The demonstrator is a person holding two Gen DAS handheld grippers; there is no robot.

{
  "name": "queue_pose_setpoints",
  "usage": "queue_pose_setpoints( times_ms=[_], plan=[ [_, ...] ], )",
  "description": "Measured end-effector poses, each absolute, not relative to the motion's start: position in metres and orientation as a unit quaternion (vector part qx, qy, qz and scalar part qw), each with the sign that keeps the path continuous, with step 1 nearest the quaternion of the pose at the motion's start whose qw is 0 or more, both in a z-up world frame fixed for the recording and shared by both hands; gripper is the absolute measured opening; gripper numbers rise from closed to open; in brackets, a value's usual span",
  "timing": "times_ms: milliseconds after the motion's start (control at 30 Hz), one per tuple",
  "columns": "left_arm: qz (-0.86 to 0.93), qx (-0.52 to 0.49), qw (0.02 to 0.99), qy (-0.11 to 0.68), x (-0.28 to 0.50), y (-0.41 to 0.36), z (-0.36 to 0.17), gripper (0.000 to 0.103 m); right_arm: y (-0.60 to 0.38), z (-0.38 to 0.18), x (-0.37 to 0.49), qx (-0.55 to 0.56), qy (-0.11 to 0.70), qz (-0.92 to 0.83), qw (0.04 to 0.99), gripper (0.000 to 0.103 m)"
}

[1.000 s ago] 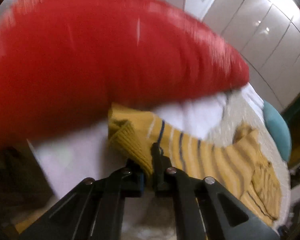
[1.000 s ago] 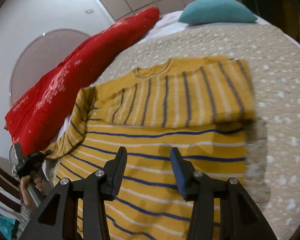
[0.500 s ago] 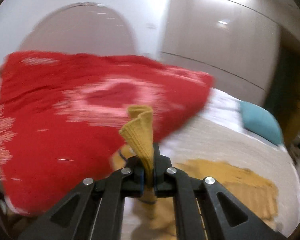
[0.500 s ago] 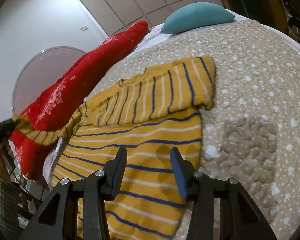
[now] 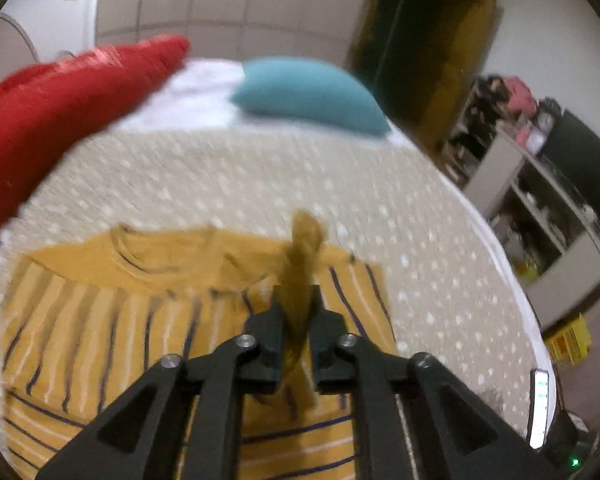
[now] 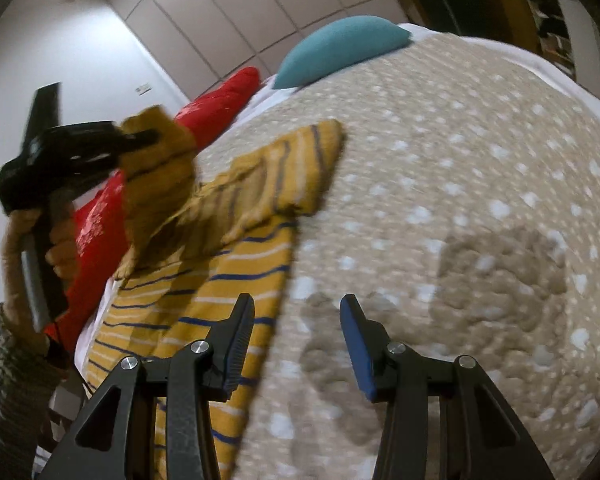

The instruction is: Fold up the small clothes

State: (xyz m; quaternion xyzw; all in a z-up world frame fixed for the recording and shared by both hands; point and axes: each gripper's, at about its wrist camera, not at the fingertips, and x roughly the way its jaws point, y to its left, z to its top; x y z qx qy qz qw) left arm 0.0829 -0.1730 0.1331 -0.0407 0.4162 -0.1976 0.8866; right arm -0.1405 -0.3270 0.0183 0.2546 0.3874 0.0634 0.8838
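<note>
The sweater (image 5: 148,320), mustard yellow with thin blue and white stripes, is lying on the bed (image 5: 284,184), its right sleeve already folded across the chest. We are folding the other sleeve (image 5: 302,264) inward: the left gripper (image 5: 298,332) is carrying its cuff over the body. Its jaws have just been opening a little, with the cuff between them, blurred, so we are judging it a loosening grip. The right gripper (image 6: 296,340) is hovering over the sweater's right edge, jaws apart and empty. Next we are needing to lay the sleeve flat across the chest, release it fully, then take the hem. A red cushion (image 5: 52,96) and a teal pillow (image 5: 308,96) are lying beyond.
</note>
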Motion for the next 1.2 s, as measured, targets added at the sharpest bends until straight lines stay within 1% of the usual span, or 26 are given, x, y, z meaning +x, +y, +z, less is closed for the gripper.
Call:
queue_pose_setpoints(
  times_ms=[33, 100, 233, 300, 400, 600, 700, 733, 767, 833, 900, 1000, 1100, 1200],
  plan=[
    [-0.204, -0.045, 0.882, 0.423, 0.081, -0.173, 0.128, 0.023, -0.331, 0.016, -0.141, 0.259, 0.387, 0.062, 0.883, 0.049],
    [-0.208, -0.056, 0.878, 0.428, 0.071, -0.162, 0.124, 0.045, -0.336, 0.014, -0.142, 0.267, 0.385, 0.061, 0.881, 0.049],
    [-0.199, -0.063, 0.889, 0.408, 0.052, -0.115, 0.135, 0.059, -0.331, 0.014, -0.141, 0.265, 0.387, 0.063, 0.881, 0.049],
    [-0.166, -0.057, 0.902, 0.394, 0.037, -0.077, 0.142, 0.067, -0.324, 0.016, -0.14, 0.257, 0.39, 0.064, 0.882, 0.049],
    [-0.095, -0.042, 0.919, 0.38, 0.014, -0.018, 0.138, 0.069, -0.311, 0.018, -0.138, 0.245, 0.396, 0.07, 0.882, 0.049],
    [0.006, -0.066, 0.907, 0.416, -0.032, 0.107, 0.096, 0.069, -0.281, 0.017, -0.138, 0.205, 0.428, 0.089, 0.876, 0.049],
    [0.001, -0.119, 0.89, 0.439, -0.055, 0.151, 0.067, 0.069, -0.266, 0.012, -0.141, 0.194, 0.446, 0.102, 0.868, 0.05],
    [-0.014, -0.142, 0.883, 0.448, -0.06, 0.16, 0.058, 0.069, -0.263, 0.01, -0.142, 0.194, 0.449, 0.106, 0.866, 0.052],
    [-0.037, -0.172, 0.871, 0.458, -0.066, 0.167, 0.046, 0.069, -0.258, 0.009, -0.144, 0.198, 0.452, 0.113, 0.862, 0.053],
    [-0.065, -0.2, 0.865, 0.455, -0.075, 0.168, 0.036, 0.069, -0.252, 0.006, -0.146, 0.221, 0.456, 0.139, 0.851, 0.053],
    [-0.085, -0.206, 0.87, 0.439, -0.089, 0.162, 0.034, 0.069, -0.245, 0.001, -0.151, 0.26, 0.462, 0.179, 0.829, 0.053],
    [-0.133, -0.239, 0.864, 0.423, -0.103, 0.151, 0.035, 0.069, -0.233, -0.008, -0.161, 0.304, 0.469, 0.218, 0.8, 0.053],
    [-0.161, -0.259, 0.859, 0.412, -0.117, 0.142, 0.037, 0.065, -0.227, -0.015, -0.177, 0.331, 0.472, 0.241, 0.781, 0.053],
    [-0.17, -0.271, 0.857, 0.404, -0.132, 0.136, 0.037, 0.065, -0.224, -0.021, -0.192, 0.346, 0.478, 0.255, 0.767, 0.053]
  ],
)
